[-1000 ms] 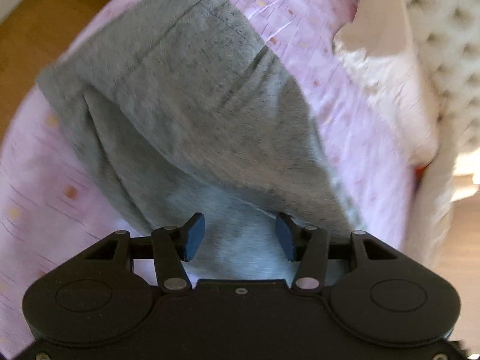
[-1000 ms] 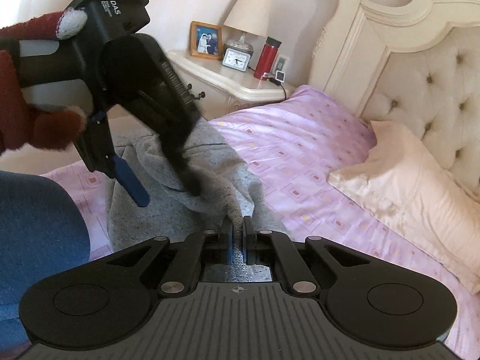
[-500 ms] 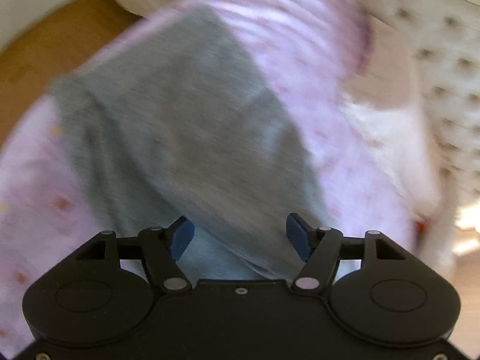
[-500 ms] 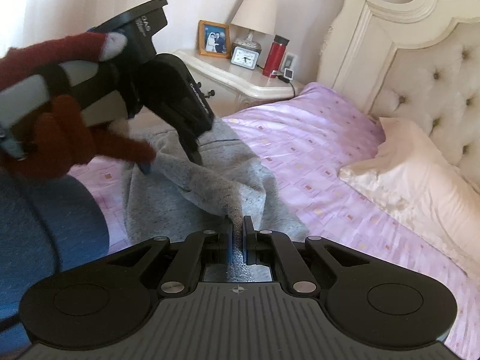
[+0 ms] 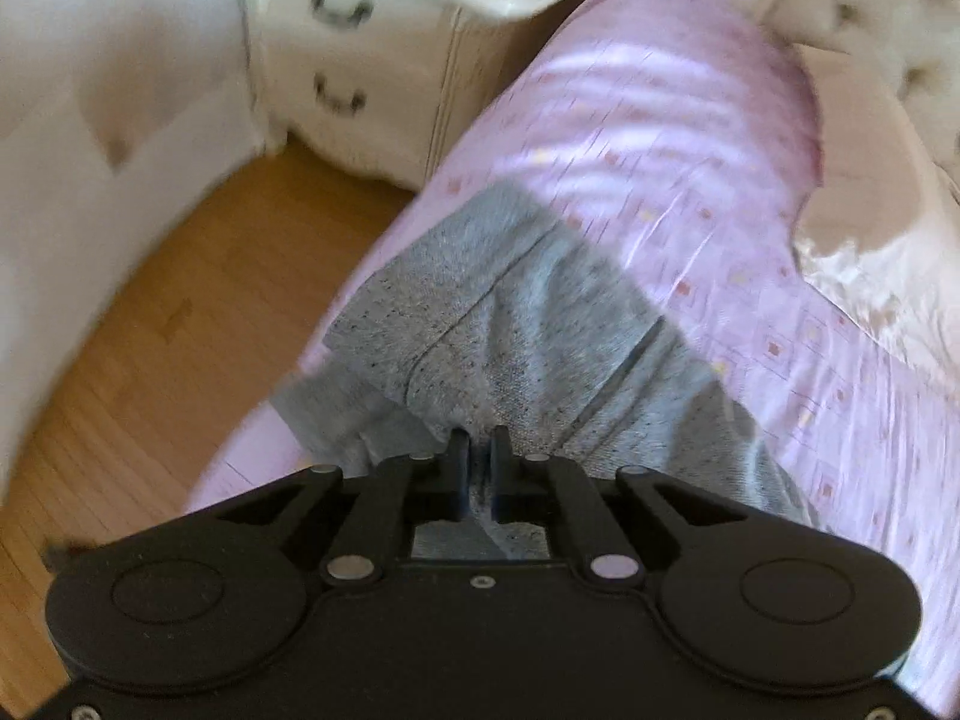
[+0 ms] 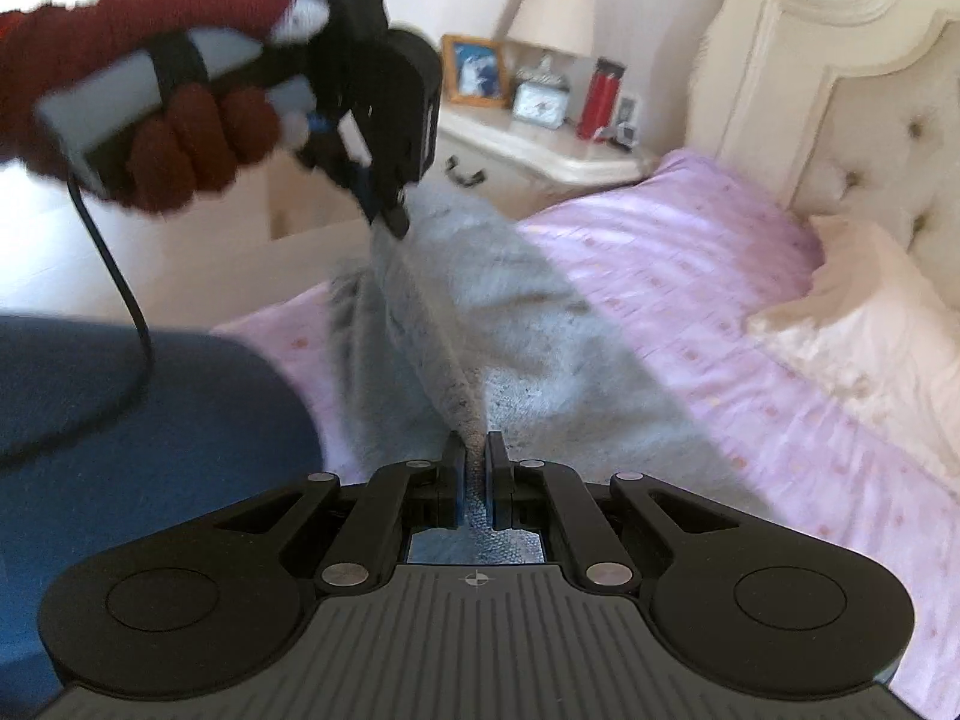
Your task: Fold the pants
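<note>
My right gripper is clamped on the near edge of the grey sweatpants; my left gripper has just closed its jaws on a farther edge, lifting it off the pink bedspread. The fold is only started; the laying over remains.

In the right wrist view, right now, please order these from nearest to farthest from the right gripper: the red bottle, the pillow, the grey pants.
1. The grey pants: pinched in the right gripper, straight ahead.
2. The pillow: on the bed, to the right, near the headboard.
3. The red bottle: on the nightstand beyond the bed, beside the clock.
</note>
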Motion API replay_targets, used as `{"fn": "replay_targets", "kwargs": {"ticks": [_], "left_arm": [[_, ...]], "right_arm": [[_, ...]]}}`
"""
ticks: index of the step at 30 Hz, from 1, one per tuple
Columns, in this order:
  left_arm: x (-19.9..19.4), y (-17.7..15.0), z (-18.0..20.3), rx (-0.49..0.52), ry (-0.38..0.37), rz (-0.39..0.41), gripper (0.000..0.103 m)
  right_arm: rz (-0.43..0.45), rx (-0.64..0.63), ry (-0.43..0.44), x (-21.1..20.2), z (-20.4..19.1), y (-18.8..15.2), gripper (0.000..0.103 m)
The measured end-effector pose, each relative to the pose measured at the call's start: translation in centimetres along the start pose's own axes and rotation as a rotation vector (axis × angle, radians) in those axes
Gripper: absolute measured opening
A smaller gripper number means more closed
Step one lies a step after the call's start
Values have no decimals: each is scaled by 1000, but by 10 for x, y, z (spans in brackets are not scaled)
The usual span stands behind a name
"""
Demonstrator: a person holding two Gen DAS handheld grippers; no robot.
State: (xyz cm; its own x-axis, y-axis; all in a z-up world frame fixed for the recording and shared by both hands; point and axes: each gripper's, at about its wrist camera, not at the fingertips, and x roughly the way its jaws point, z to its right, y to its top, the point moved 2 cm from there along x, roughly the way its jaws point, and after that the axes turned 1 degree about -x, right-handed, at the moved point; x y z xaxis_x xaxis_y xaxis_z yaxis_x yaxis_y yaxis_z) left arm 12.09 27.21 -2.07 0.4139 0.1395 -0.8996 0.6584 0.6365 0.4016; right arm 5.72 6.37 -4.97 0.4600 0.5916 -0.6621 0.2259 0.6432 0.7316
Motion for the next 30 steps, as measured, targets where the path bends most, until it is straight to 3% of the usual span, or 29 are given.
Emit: {"fn": "replay_targets", "kwargs": {"ticks": [3, 9, 11, 14, 17, 19, 21, 26, 28, 30], "left_arm": [[-9, -1, 1, 98, 24, 19, 9], [39, -10, -13, 136, 101, -86, 13], [54, -13, -11, 174, 128, -118, 15], [61, -11, -6, 228, 159, -135, 26], [56, -6, -9, 262, 157, -139, 35], [49, -2, -14, 289, 183, -118, 45], [42, -1, -17, 316, 199, -95, 46], [21, -5, -6, 413, 363, 51, 41], [13, -8, 6, 441, 346, 89, 41], [8, -16, 22, 470, 300, 92, 41]], "right_arm": [[-61, 8, 52, 18, -5, -12, 6], [-120, 100, 120, 41, 0, -24, 8], [-103, 139, 133, 37, 5, -23, 10], [-73, 149, 130, 17, 12, -21, 28], [-26, 185, 105, -10, 23, -26, 30], [3, 239, 58, -27, 34, -34, 30], [4, 310, -7, -35, 50, -43, 30], [-118, 442, -111, -32, 63, -77, 29], [-233, 445, -93, -22, 53, -92, 29], [-201, 421, -121, -31, 41, -93, 26]]}}
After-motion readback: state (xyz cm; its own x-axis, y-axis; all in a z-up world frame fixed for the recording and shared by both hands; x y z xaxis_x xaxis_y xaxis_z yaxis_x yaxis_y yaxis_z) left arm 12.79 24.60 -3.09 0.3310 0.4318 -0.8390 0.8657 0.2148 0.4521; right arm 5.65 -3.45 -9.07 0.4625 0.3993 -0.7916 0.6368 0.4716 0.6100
